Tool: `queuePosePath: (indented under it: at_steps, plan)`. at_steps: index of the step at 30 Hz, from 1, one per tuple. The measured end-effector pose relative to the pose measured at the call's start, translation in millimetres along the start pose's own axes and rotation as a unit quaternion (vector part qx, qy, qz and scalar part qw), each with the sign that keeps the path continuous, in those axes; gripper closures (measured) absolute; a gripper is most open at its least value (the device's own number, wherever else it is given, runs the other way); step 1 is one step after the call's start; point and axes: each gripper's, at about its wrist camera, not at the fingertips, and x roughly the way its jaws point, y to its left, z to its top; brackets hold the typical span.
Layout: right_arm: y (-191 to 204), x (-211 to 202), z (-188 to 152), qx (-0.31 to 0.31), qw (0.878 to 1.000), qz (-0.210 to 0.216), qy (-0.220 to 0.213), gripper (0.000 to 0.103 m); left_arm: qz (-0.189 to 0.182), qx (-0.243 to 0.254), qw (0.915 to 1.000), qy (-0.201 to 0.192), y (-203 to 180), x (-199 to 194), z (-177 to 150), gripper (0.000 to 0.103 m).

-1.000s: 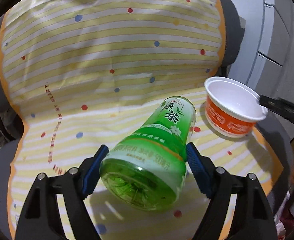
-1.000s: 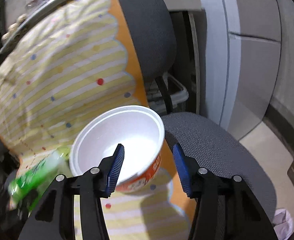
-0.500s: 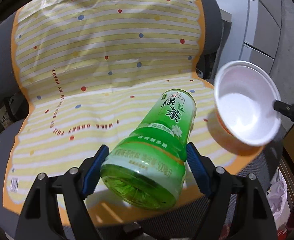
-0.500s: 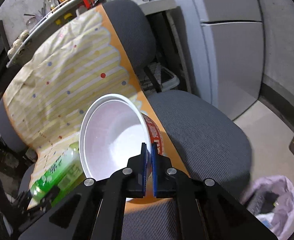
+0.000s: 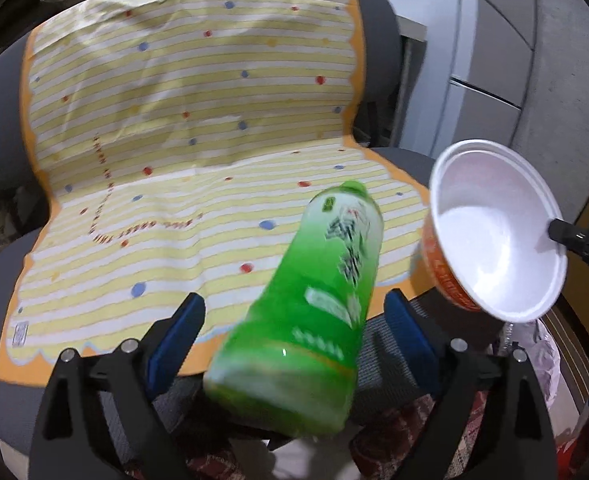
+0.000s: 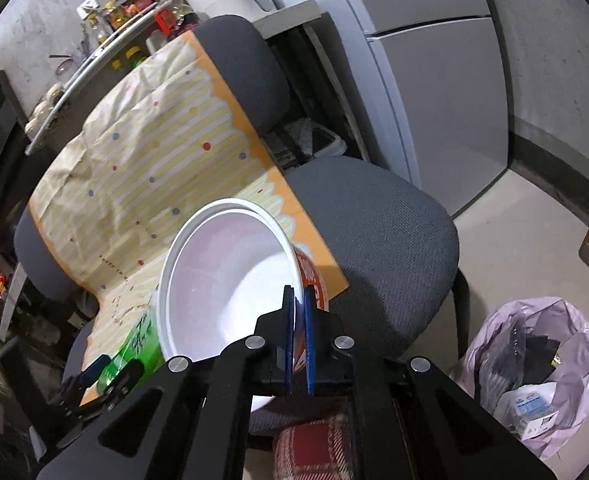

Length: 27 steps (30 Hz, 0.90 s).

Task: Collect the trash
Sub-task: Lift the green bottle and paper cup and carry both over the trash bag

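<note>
Two grey office chairs (image 6: 374, 216) stand side by side under a yellow striped, dotted cloth (image 5: 198, 128) with an orange border, draped over seat and backrest. Behind them are grey cabinet panels (image 6: 446, 92), a cluttered shelf (image 6: 106, 24), and, on the pale floor, a trash bin lined with a lilac bag (image 6: 534, 368). The left gripper (image 5: 294, 320) has just been spreading its jaws; they stand wide, and the green tea bottle (image 5: 310, 312) sits blurred and tilted between the blue pads, with a gap showing on each side. The right gripper (image 6: 298, 340) is clenched on the rim of the white and orange noodle bowl (image 6: 230, 280), held tipped above the seat edge.
</note>
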Motion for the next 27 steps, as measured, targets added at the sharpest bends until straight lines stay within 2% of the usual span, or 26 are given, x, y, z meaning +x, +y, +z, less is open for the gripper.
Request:
queuePosePath:
  at_steps: [5,8,10,12,13,16,22,24,27]
  plan:
    - [-2,13,11,0.002,1.0,-0.006,-0.001,0.095,-0.007,0.052,0.9985,0.016,-19,17,14,0.015]
    - [-2,17,13,0.002,1.0,-0.006,0.0,0.093,-0.01,0.091,0.995,0.042,-31,35,19,0.015]
    - [-1,20,14,0.002,1.0,-0.004,0.003,0.093,-0.016,0.095,0.9938,0.055,-34,43,22,0.023]
    - [-2,23,15,0.005,1.0,0.001,0.005,0.093,-0.03,0.088,0.9936,0.065,-33,47,24,0.043]
    - [-2,24,15,0.008,1.0,0.003,0.006,0.093,-0.035,0.078,0.9943,0.063,-32,46,24,0.043]
    - [-4,24,16,0.014,1.0,0.014,0.001,0.098,-0.026,0.051,0.9973,0.045,-24,38,21,0.044]
    - [-3,5,12,0.016,0.999,0.024,-0.024,0.097,-0.002,-0.002,1.0,-0.009,-7,-3,13,0.045]
    - [-8,-7,11,0.02,0.999,0.022,-0.03,0.097,-0.007,-0.01,0.9995,-0.028,-7,-17,14,0.045]
    - [-22,-31,7,0.026,0.999,0.009,-0.044,0.097,-0.038,-0.005,0.9977,-0.056,-20,-34,19,0.045]
